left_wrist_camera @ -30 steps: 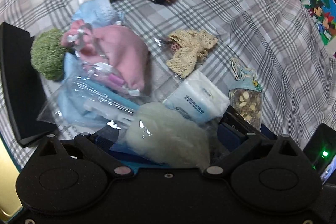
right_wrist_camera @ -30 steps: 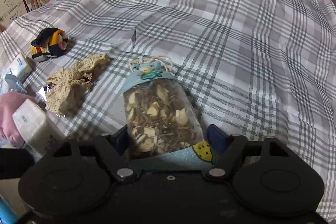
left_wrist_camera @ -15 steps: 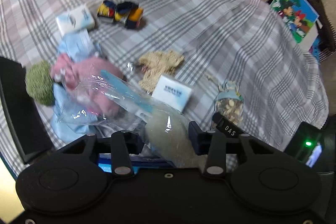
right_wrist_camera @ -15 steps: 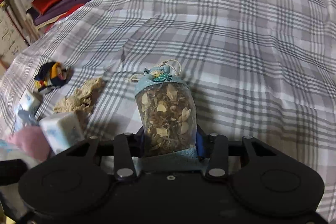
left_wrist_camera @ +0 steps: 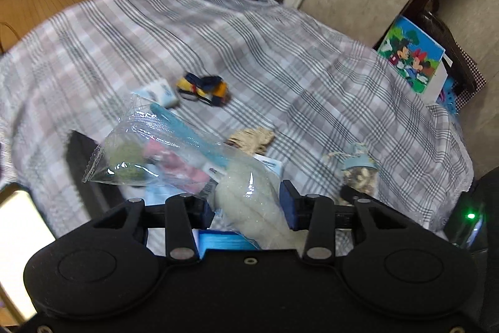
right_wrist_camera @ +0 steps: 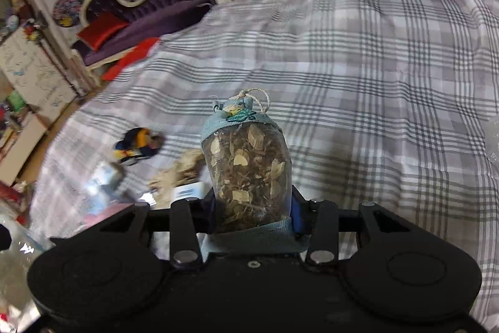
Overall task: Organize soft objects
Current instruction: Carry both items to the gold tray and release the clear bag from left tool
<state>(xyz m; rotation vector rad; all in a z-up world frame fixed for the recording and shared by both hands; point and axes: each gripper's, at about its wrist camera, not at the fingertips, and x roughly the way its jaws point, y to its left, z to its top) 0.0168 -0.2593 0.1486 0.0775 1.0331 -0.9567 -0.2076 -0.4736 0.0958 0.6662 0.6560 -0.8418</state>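
The left gripper point(left_wrist_camera: 248, 203) is raised above the checked cloth point(left_wrist_camera: 312, 89) and tipped forward, its jaws clamped on the pale fluffy end of a clear plastic bag point(left_wrist_camera: 174, 155). The bag hangs in the air out to the left of the jaws; a second ago it lay in the pile on the cloth, and half a second ago it was only just leaving it. It is see-through and crinkled, with a blue strip along its top edge, and green and pink soft things show blurred through it.

The right gripper point(right_wrist_camera: 252, 208) is also up off the cloth point(right_wrist_camera: 374, 77), jaws closed on the lower part of a small pouch point(right_wrist_camera: 249, 170) — it holds the pouch upright, where a second ago the pouch lay flat on the cloth in front of open jaws. The pouch has a clear body packed with dried brown bits, a light blue cloth band at top and bottom, and a tied string loop.

Beyond the bag on the cloth lie a white tissue pack point(left_wrist_camera: 160, 91), a dark blue and yellow bundle point(left_wrist_camera: 202, 89) just to its right, and a beige lace piece point(left_wrist_camera: 252, 139) nearer the jaws.
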